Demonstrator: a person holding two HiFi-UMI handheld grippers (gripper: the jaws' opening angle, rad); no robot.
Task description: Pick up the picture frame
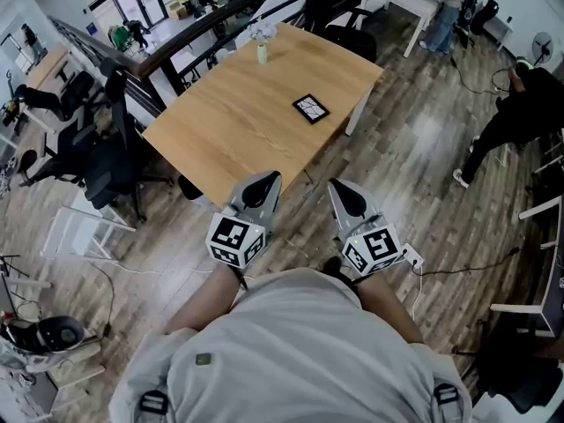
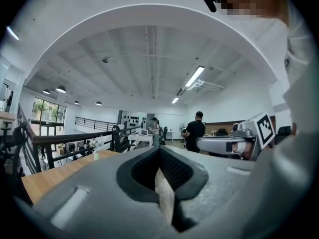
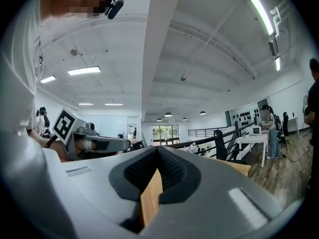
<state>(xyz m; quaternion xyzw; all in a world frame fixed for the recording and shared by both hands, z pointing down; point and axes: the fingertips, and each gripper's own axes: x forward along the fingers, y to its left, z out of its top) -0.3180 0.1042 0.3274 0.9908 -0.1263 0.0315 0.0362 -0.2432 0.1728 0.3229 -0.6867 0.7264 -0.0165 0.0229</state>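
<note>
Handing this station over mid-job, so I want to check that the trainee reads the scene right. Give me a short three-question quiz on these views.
1. True or false: the small black rectangular picture frame lies flat on the light wooden table.
2. Pick one. The left gripper and the right gripper are: A) both shut and empty; B) both open over the frame; C) one shut on the frame.
3. What stands near the table's far edge, beyond the frame?

Key: 1 true. 2 A. 3 a small pale vase of white flowers.
</note>
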